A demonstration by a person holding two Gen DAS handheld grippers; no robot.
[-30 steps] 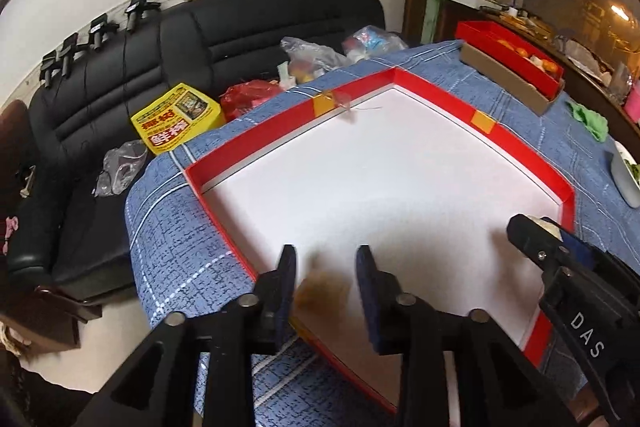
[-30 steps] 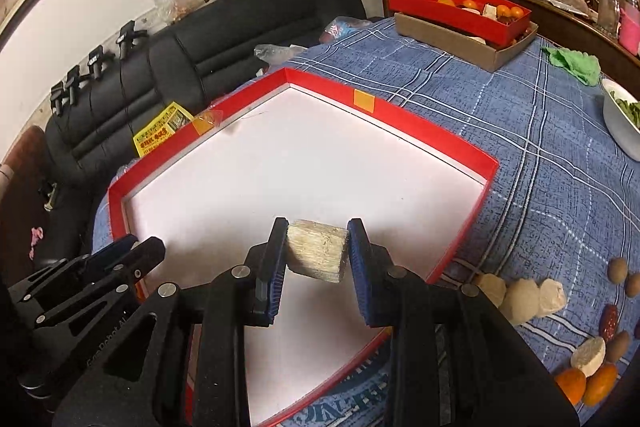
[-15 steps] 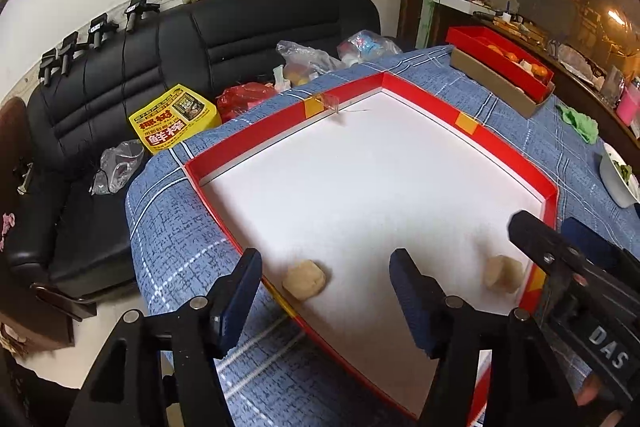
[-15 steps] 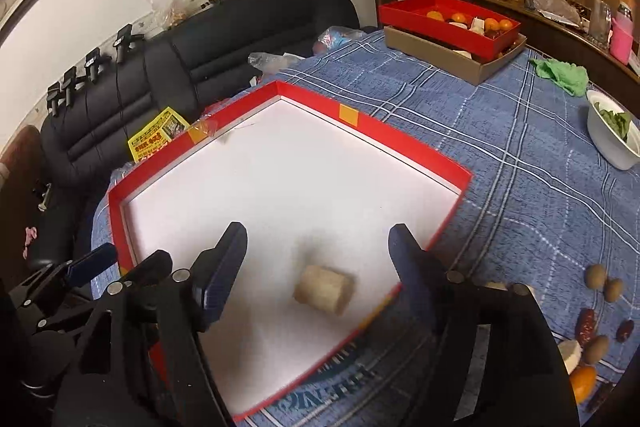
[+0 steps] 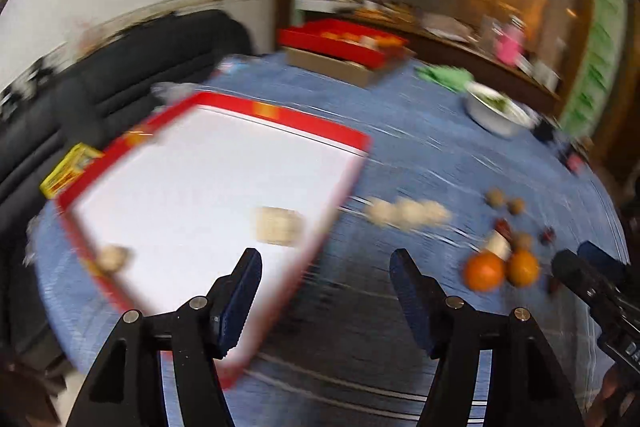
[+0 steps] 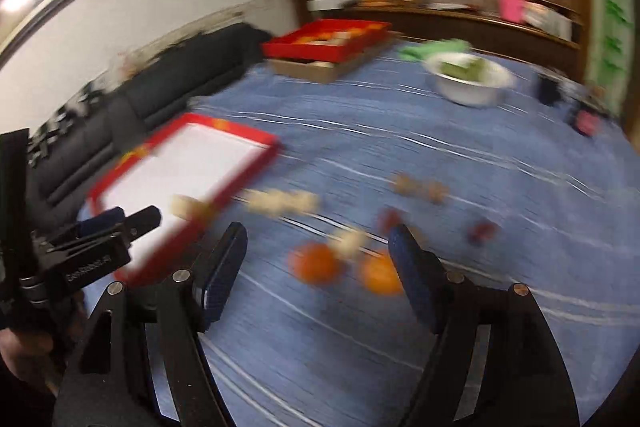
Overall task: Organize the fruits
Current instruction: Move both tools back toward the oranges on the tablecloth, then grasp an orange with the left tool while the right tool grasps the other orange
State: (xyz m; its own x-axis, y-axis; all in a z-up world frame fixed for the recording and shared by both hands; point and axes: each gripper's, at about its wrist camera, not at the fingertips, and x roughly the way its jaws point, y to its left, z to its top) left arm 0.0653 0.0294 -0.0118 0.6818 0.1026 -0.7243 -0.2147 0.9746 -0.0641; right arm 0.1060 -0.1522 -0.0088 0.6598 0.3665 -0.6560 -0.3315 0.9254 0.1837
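Both views are motion-blurred. A red-rimmed white tray point(image 5: 348, 141) holds a pale block point(image 5: 278, 227) and a small tan piece point(image 5: 112, 257). On the blue cloth to its right lie several pale pieces point(image 5: 408, 213), two oranges point(image 5: 484, 273), small brown fruits point(image 5: 496, 197) and dark red ones. My left gripper point(image 5: 326, 297) is open and empty over the tray's near corner. My right gripper point(image 6: 318, 263) is open and empty, just short of the two oranges point(image 6: 316, 263). The tray point(image 6: 256, 163) also shows at the left of the right wrist view.
A red box on a brown carton point(image 5: 340, 43) stands at the table's far side. A white bowl of greens point(image 6: 468, 79) and a green cloth point(image 6: 436, 49) are at the back right. A black sofa point(image 5: 140, 59) runs behind the table. The blue tablecloth point(image 6: 400, 339) covers the table.
Both grippers have swung right, away from the tray and towards the loose fruits on the cloth. The pale block and tan piece released earlier stay in the tray. Both remain open.
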